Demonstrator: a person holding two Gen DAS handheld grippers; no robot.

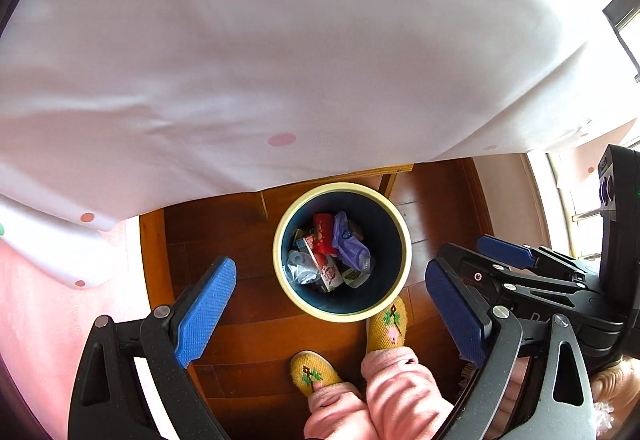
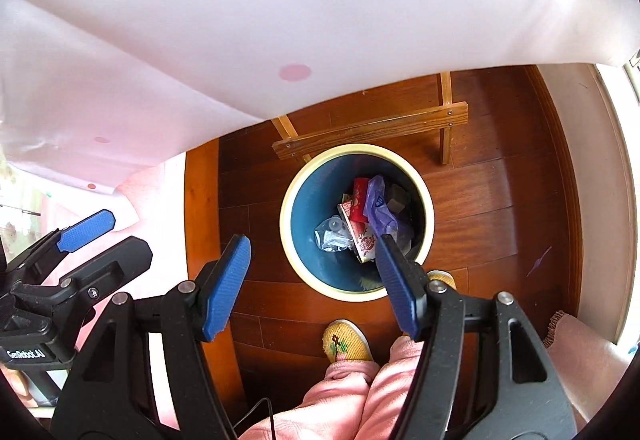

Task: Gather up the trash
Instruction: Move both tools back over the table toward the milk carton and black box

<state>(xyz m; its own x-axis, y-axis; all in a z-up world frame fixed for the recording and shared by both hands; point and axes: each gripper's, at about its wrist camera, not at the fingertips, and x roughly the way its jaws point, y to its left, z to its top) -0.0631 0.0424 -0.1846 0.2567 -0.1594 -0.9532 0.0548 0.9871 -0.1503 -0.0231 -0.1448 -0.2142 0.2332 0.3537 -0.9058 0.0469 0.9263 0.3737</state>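
Much of both views was taken up by a white cloth (image 1: pixel 280 40) with pink dots, by which the bench under it was hidden apart from a wooden crossbar (image 2: pixel 372 132) and legs, seen clearly only from the right wrist. The bin (image 1: pixel 404 240), dark blue inside with a cream rim, was seen standing on the wooden floor (image 1: pixel 248 340) just beside the cloth's edge, and the trash (image 1: pixel 328 252) lay inside it: a red carton, a purple bag, clear plastic and printed packets, their labels too small to be read. In the right wrist view part of the trash and the near rim were covered by one blue pad. The left tool (image 1: pixel 332 316) was held released, its pads wide apart and nothing between them; the right tool (image 2: pixel 316 284) was likewise spread and empty. Each tool was partly seen at the edge of the other's view. Two yellow slippers (image 1: pixel 388 324) and pink trouser legs (image 1: pixel 400 392) were shown by the left wrist, one slipper touching the bin; from the right wrist one slipper was mostly hidden behind the tool.
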